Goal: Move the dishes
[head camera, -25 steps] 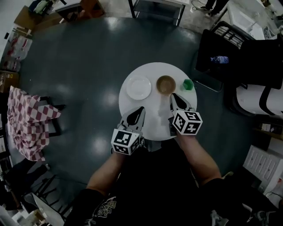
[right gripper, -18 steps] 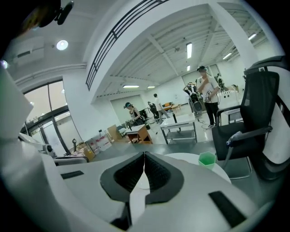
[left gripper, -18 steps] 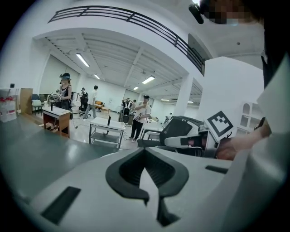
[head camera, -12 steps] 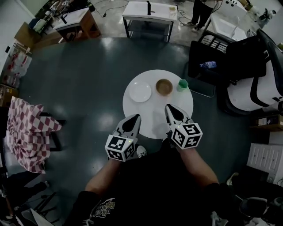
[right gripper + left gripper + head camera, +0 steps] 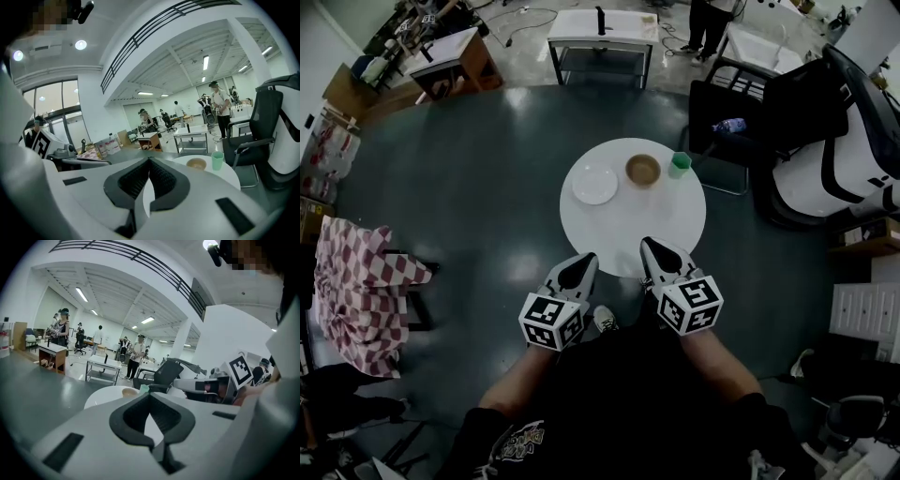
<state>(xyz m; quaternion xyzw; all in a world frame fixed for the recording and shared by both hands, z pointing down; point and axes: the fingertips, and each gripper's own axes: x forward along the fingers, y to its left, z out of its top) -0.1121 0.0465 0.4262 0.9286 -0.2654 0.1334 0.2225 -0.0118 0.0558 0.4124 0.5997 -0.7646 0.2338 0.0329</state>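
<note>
Round white bench (image 5: 647, 230), far side: white plate (image 5: 594, 184), brown bowl (image 5: 643, 170), green cup (image 5: 679, 164), untouched; left gripper (image 5: 581, 262), right gripper (image 5: 652, 248) at near edge, fingers closed, empty; risk: arriving unopened, shoving a dish off the rim.

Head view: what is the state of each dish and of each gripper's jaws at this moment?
white plate: flat on the round table, empty
brown bowl: upright, untouched
green cup: upright, untouched
left gripper: jaws shut, holding nothing
right gripper: jaws shut, holding nothing
</note>
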